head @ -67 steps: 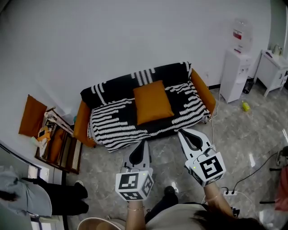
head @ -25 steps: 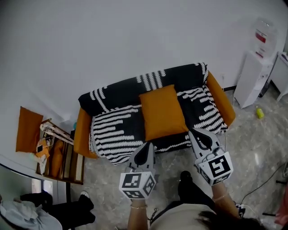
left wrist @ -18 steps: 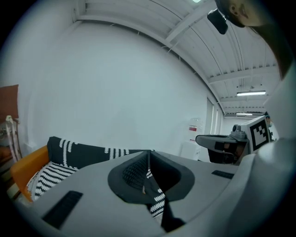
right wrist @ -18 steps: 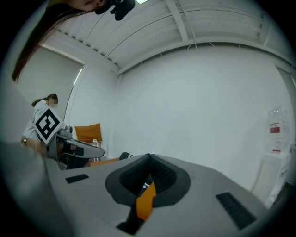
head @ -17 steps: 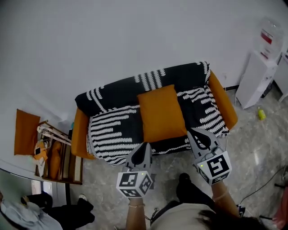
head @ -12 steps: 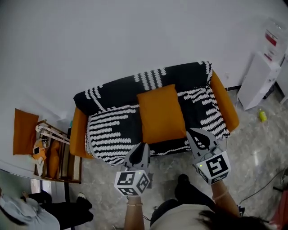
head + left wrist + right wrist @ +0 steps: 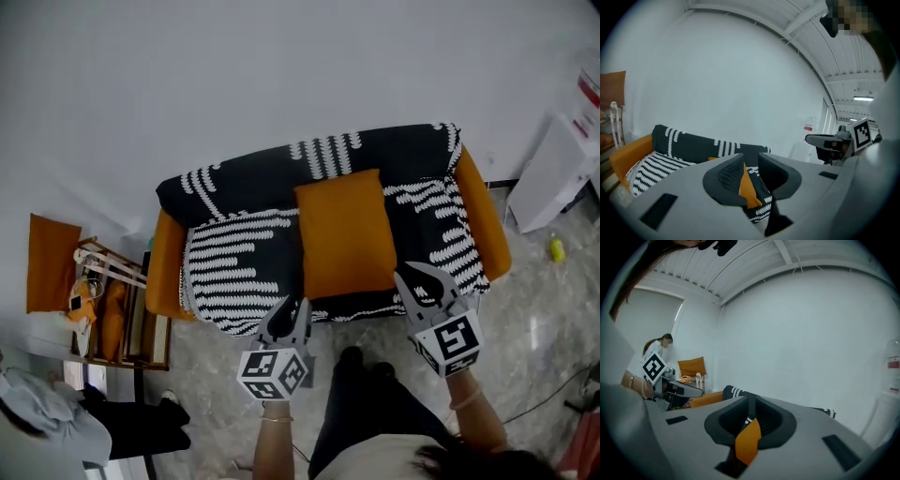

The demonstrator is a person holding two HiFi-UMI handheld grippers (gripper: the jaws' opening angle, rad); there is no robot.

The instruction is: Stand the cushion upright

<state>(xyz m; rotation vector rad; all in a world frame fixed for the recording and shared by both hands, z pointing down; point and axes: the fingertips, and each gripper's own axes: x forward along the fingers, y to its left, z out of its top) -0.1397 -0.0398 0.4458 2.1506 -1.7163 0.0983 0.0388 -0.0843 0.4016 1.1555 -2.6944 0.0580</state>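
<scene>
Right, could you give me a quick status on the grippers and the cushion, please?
Left gripper and right gripper open, just been opening, empty. Cushion lying on sofa seat, untouched. Nothing in the way.

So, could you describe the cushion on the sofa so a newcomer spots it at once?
Against the white wall stands an orange sofa under a black-and-white throw. The cushion lies mid-seat, plain orange on that pattern; the other orange cushion leans on the wall instead.

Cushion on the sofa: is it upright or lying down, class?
Lying down: the cushion shows its broad face upward, stretching across the sofa seat.
</scene>
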